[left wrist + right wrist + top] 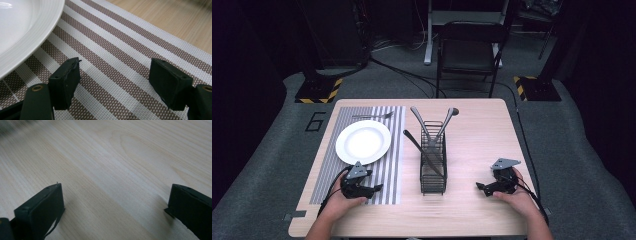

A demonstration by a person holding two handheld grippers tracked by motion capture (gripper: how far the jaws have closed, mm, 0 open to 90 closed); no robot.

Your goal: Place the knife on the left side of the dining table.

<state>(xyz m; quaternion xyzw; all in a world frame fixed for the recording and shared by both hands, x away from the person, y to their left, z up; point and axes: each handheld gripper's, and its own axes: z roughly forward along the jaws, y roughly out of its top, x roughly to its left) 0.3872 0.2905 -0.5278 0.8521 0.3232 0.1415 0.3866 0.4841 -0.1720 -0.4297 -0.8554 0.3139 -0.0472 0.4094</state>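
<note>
A white plate [363, 141] rests on a striped placemat [391, 150] at the table's left; a fork [373, 116] lies beyond it. A black wire caddy [433, 162] in the middle holds a knife and two other utensils. My left gripper [377, 188] lies on the mat's near end, open and empty; the left gripper view has its jaws wide apart over the striped placemat [120, 50], with the plate [22, 27] rim at upper left. My right gripper [479, 186] rests on bare wood right of the caddy, open and empty, with the table [112, 162] between its jaws.
The wooden table [482, 135] has bare room at the right and along the near edge. A black folding chair [469, 47] stands beyond the far edge. Cables and yellow-black striped stand bases lie on the grey floor.
</note>
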